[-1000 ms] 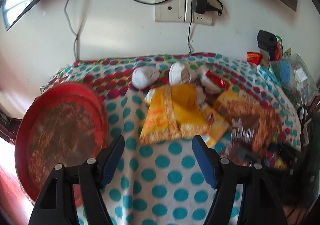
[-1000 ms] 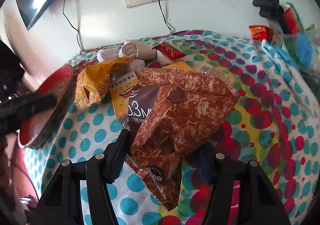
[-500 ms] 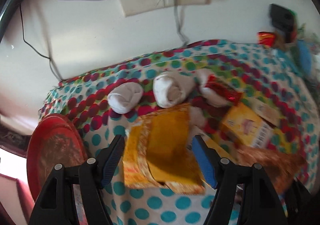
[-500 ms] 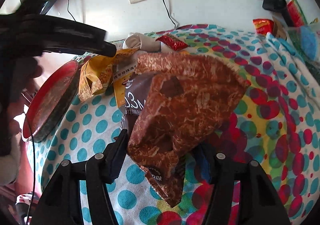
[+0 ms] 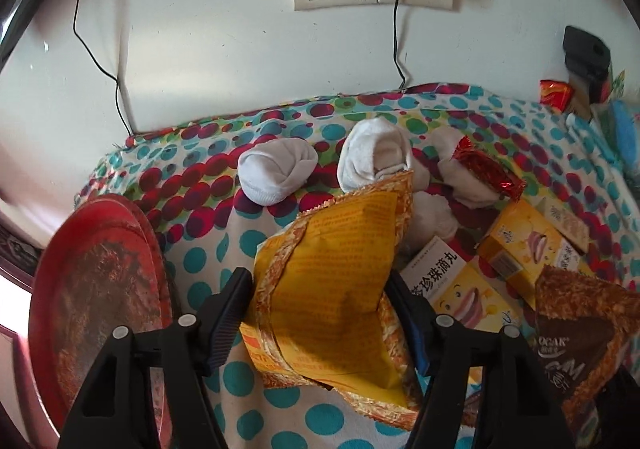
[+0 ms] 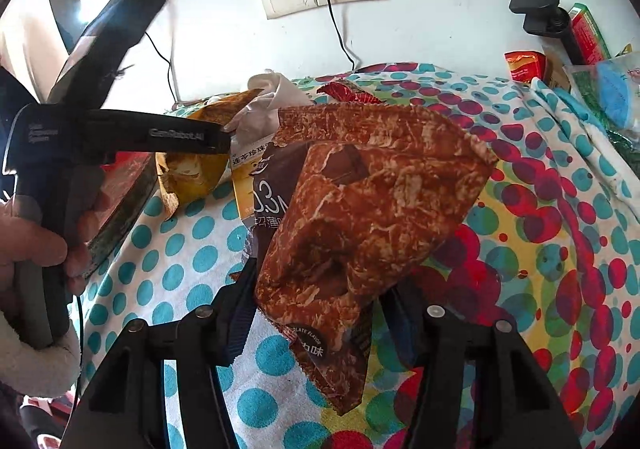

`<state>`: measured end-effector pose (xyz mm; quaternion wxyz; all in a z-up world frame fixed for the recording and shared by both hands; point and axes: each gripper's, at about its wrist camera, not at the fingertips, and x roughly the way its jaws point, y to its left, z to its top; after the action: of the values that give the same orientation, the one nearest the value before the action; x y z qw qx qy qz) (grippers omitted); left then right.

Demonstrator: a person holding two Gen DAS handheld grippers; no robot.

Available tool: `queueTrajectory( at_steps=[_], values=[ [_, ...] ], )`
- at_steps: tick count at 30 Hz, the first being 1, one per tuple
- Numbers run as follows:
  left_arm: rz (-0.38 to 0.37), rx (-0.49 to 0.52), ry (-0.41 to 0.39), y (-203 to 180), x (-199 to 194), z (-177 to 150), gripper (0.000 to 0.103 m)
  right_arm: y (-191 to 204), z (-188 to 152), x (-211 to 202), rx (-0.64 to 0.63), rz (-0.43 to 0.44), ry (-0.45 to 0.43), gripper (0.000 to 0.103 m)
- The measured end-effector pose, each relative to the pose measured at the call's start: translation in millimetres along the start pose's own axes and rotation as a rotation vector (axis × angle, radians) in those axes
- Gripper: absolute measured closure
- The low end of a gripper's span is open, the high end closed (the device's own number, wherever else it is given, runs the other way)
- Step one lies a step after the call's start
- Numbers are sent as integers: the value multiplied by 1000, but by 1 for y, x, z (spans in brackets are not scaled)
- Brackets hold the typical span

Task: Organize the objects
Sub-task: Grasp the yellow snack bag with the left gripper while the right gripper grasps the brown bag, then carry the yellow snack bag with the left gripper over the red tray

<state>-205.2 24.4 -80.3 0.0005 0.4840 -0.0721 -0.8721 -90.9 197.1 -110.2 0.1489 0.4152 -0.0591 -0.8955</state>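
Because the left hand-held gripper is closing on the puffy yellow bag and the right hand-held gripper clamps the brown bag, either may slip or crush.

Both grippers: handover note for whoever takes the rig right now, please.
Left gripper: jaws closing around the yellow bag; grip not confirmed.
Right gripper: jaws closing on the brown bag, which it holds lifted off the cloth.
On the cloth: rolled white socks, a red wrapper, yellow boxes. Red tray at the left edge, tilted.
Done: brown bag picked up.
Left: secure the yellow bag, put both bags away, then sort socks, boxes and wrapper. Where they go isn't shown.
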Motion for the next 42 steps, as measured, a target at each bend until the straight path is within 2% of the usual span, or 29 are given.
queueTrajectory(
  at_steps=[9,10,11,12,15,19,26,35,42],
  values=[
    [-62,-43,-34,13,-28,-6,50,3,1,-11,8,-1,-32,49],
    [-66,-45,-37,15,-31,-8,53,2,1,-12,14,1,-34,49],
    [-68,-49,-46,17,-35,-9,61,1,1,-13,21,4,-37,49],
    [-63,-51,-55,19,-39,-11,63,0,1,-15,28,5,-44,49],
    [-101,-73,-40,28,-44,-15,63,-1,1,-17,37,-6,-68,49],
    [-117,-116,-43,41,-52,-24,66,-3,-1,-20,51,-21,-69,49],
    [-145,-131,-65,53,-69,-34,68,7,-3,-25,26,-32,-70,49],
    [-129,-139,-96,69,-91,-40,68,14,-6,-27,2,-40,-62,49],
    [-98,-166,-114,98,-108,-50,69,16,-10,-28,4,-52,-59,49]
  ],
)
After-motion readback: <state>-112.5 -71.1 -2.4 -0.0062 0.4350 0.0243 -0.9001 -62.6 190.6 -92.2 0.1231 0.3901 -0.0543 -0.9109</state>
